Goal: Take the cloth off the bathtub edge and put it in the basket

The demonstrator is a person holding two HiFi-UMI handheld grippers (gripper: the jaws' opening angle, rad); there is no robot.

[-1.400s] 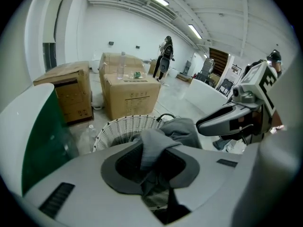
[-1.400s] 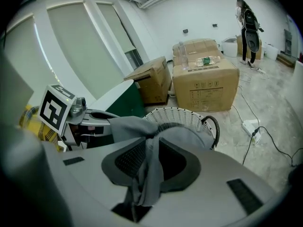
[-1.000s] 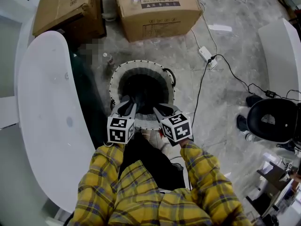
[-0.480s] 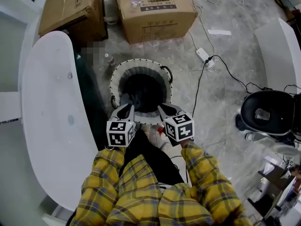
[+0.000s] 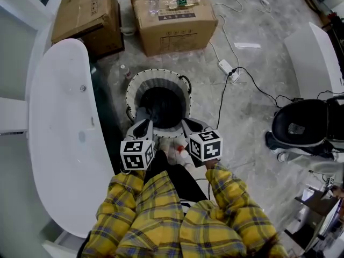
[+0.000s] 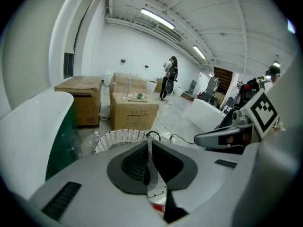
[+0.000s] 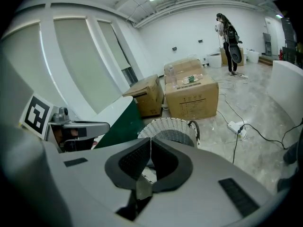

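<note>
A white wicker basket stands on the floor beside the white bathtub. A dark cloth lies down inside it, hard to tell from the shadow. My left gripper is at the basket's near rim, shut, with nothing between its jaws. My right gripper hovers just right of it, also shut and empty. In the left gripper view the gripper points over the basket. In the right gripper view the gripper points at the basket too. No cloth shows on the bathtub edge.
Two cardboard boxes with bottles on top stand beyond the basket. A power strip and its black cable trail across the floor at right. A black chair sits far right. A person stands far off.
Both grippers have drawn back a little from over the basket's opening toward its near rim, and their jaws have come together. The cloth stays in the basket.
</note>
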